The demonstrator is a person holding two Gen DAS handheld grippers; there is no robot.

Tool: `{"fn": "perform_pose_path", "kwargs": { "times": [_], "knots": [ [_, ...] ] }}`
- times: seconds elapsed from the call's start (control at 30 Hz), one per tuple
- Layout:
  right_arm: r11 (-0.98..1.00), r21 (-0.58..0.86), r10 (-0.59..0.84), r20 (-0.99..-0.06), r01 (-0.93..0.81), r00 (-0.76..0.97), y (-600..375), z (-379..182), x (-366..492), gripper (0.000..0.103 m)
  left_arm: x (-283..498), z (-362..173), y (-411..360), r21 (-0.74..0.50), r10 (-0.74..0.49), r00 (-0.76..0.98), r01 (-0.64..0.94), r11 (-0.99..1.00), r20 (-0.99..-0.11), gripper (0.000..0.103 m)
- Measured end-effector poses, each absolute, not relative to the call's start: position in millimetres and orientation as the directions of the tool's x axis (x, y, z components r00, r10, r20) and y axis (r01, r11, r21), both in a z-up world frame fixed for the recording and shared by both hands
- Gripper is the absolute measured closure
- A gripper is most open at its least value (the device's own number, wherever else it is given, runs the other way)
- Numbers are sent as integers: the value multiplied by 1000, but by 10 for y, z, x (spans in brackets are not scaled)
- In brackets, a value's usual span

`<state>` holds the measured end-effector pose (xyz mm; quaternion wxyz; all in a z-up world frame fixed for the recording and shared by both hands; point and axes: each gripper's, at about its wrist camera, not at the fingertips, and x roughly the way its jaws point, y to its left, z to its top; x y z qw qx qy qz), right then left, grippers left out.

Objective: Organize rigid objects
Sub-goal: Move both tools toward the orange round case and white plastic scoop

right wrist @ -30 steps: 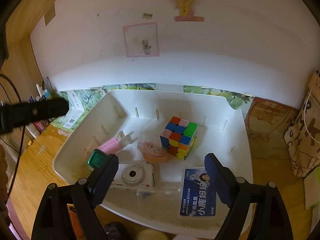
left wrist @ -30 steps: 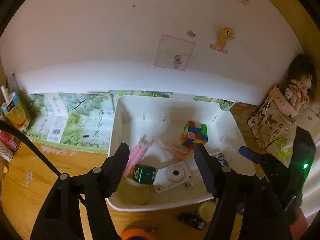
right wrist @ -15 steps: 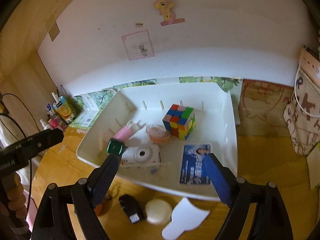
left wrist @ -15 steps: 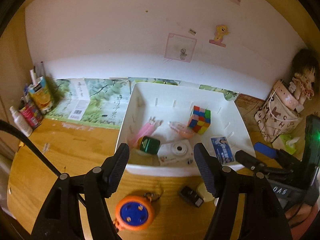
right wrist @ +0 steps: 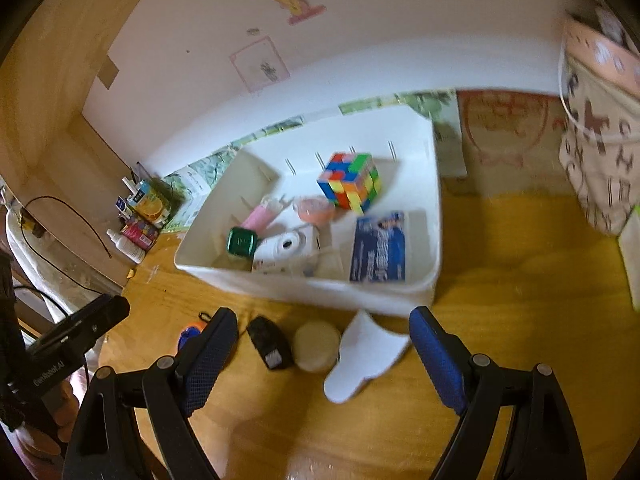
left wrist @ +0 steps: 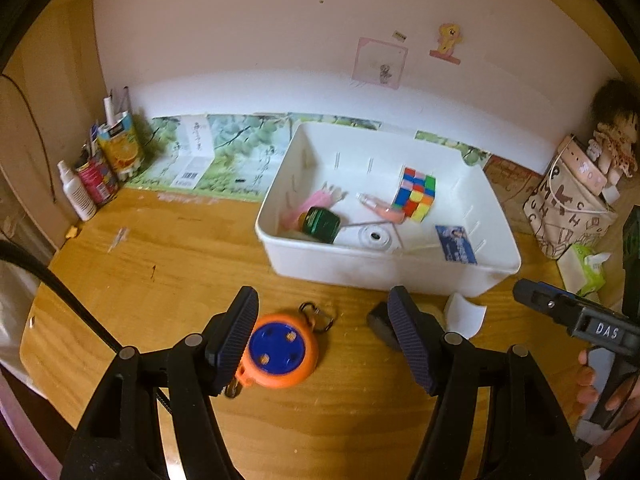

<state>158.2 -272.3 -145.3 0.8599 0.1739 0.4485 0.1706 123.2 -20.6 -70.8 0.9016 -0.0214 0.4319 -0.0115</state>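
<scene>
A white bin (left wrist: pixel 384 276) (right wrist: pixel 316 288) holds a coloured puzzle cube (left wrist: pixel 414 194) (right wrist: pixel 350 182), a white toy camera (left wrist: pixel 374 238) (right wrist: pixel 286 248), a green box (left wrist: pixel 320 220) (right wrist: pixel 241 242), a pink item (right wrist: pixel 260 216) and a blue card (left wrist: pixel 456 244) (right wrist: pixel 378 248). On the wooden table in front of it lie an orange round tape measure (left wrist: pixel 280 354) (right wrist: pixel 188 334), a small black object (right wrist: pixel 270 342), a cream disc (right wrist: pixel 316 346) and a white flat piece (right wrist: pixel 364 360). My left gripper (left wrist: pixel 322 312) is open and empty above the tape measure. My right gripper (right wrist: pixel 322 324) is open and empty above the disc.
Cartons, a can and a spray bottle (left wrist: pixel 78 192) stand at the back left corner. A patterned bag (left wrist: pixel 568 216) and a doll (left wrist: pixel 614 136) sit at the right, with a green tissue pack (left wrist: pixel 592 270) beside them. A leafy paper sheet (left wrist: pixel 224 156) lies behind the bin.
Both grippers have drawn back from over the bin toward the table's near side. The tape measure, black object, disc and white piece have come into view. Neither gripper's opening has changed.
</scene>
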Motion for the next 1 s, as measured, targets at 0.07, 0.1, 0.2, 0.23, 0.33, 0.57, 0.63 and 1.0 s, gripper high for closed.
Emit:
{"fn": "perform_pose_path", "kwargs": {
  "times": [0.07,0.1,0.2,0.23,0.33,0.57,0.63,1.0],
  "knots": [
    [875,469,460,-721,-124,519,-2759,-1507,1551,15,1182,-729,-184,-40,-28,620,-6,999,-784,32],
    [873,473,462,-724,-119,512,-2770,-1525,1539,15,1162,-738,-172,-37,-24,616,-8,999,-787,32],
    [865,493,473,-737,-94,483,-2791,-1601,1510,15,1107,-764,-138,-26,-13,605,-14,1000,-796,32],
    [862,501,477,-741,-85,473,-2796,-1628,1502,15,1089,-775,-126,-23,-10,602,-15,1000,-799,32],
    [852,521,490,-750,-60,445,-2790,-1698,1491,15,1061,-812,-89,-15,-4,586,-14,1000,-810,32],
    [834,551,509,-768,-5,389,-2746,-1850,1513,15,1094,-948,9,-6,-6,536,3,1000,-844,27],
    [836,548,501,-784,29,365,-2729,-1919,1533,15,1129,-996,32,-8,-14,521,14,1000,-853,27],
    [828,519,448,-840,213,307,-2683,-2242,1630,15,1400,-1374,63,-22,-70,388,127,992,-919,27]
  ]
}}
